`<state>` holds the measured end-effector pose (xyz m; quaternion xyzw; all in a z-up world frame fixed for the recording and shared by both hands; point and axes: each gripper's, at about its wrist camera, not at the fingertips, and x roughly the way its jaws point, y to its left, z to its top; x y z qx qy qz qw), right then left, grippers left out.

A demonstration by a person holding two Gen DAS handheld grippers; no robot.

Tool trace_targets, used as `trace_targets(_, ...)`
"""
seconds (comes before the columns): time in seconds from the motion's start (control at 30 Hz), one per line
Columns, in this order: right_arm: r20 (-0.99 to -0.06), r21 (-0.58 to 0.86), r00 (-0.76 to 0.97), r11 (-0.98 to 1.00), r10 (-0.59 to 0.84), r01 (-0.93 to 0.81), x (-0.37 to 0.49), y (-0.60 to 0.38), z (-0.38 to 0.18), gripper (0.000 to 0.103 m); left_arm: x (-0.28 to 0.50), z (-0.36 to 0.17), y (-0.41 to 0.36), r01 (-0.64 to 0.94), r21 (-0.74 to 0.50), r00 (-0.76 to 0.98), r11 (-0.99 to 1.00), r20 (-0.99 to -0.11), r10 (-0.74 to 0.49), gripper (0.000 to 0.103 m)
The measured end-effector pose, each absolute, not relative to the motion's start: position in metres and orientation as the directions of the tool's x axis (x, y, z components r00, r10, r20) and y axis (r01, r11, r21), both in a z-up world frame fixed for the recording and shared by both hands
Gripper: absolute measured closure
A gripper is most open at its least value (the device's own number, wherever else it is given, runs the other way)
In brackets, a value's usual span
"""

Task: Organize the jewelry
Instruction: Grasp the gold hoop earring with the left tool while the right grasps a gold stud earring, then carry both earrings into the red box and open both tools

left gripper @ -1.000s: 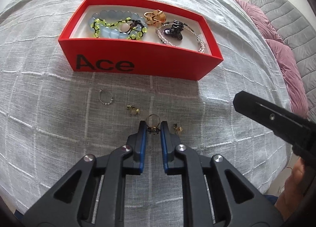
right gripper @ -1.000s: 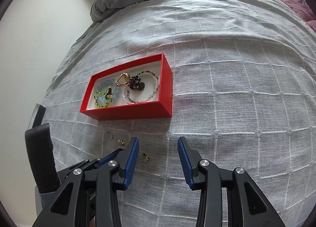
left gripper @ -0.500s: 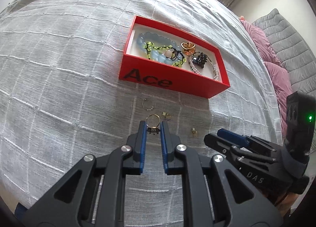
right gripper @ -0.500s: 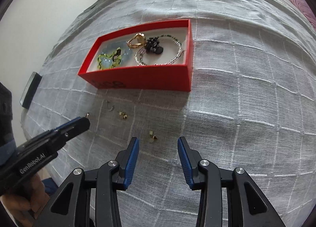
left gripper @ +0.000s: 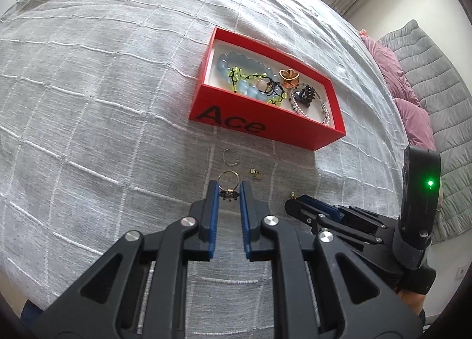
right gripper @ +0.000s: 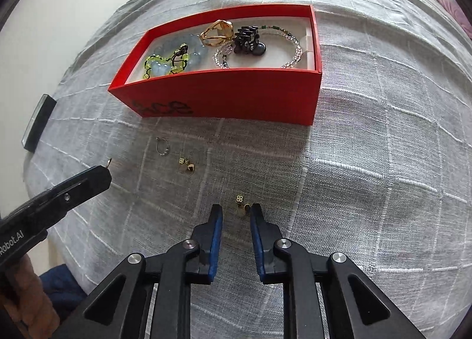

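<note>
My left gripper (left gripper: 228,187) is shut on a gold ring (left gripper: 227,184) with a dark ornament, held above the grey bedspread. A red box (left gripper: 267,129) marked "Ace" lies ahead; it holds a blue bead bracelet (left gripper: 236,63), a green-black cord bracelet, a gold ring, a black hair claw (right gripper: 247,39) and a clear bead bracelet. My right gripper (right gripper: 236,210) is open, its fingers either side of a small gold earring (right gripper: 241,204) on the cloth. A thin hoop (right gripper: 161,146) and another gold earring (right gripper: 186,163) lie in front of the box (right gripper: 224,93).
The grey checked bedspread (left gripper: 103,103) covers the bed. Pink and grey cushions (left gripper: 413,109) lie at the right. A dark flat device (right gripper: 38,123) rests at the bed's left edge. A grey pillow is at the far end.
My left gripper has lifted back with the ring in it. My right gripper has come down and forward and narrowed around the small gold earring.
</note>
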<state>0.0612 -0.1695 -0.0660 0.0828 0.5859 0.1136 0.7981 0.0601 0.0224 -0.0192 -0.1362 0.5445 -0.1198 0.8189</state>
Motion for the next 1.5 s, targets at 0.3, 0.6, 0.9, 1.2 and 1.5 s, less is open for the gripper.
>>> trace_targets(0.3,-0.908,0.276,0.308,0.959,0.283,-0.070,0.061,-0.174,-0.058,0.097,0.060,-0.018,0.023,0.050,-0.359,0.381,0.932,-0.855,-0.350,0.088)
trace_targets(0.6,-0.858,0.353,0.373,0.933,0.354,-0.073,0.054,-0.197,-0.024,0.097,0.059,-0.005,0.027,0.070,-0.374,0.420,0.925,-0.830,-0.367,0.088)
trace_targets(0.9,-0.831,0.383,0.400,0.919,0.388,-0.095,0.053,-0.195,-0.010,0.097,0.065,0.008,0.021,0.101,-0.384,0.453,0.918,-0.804,-0.386,0.088)
trace_targets(1.2,-0.795,0.415,0.450,0.906,0.407,-0.085,0.063,-0.208,0.006,0.097,0.079,0.023,0.010,0.143,-0.373,0.483,0.917,-0.782,-0.394,0.088)
trace_targets(1.5,-0.769,0.441,0.489,0.895,0.412,-0.061,0.086,-0.218,0.012,0.097,0.108,0.026,0.000,0.169,-0.380,0.513,0.909,-0.754,-0.410,0.088)
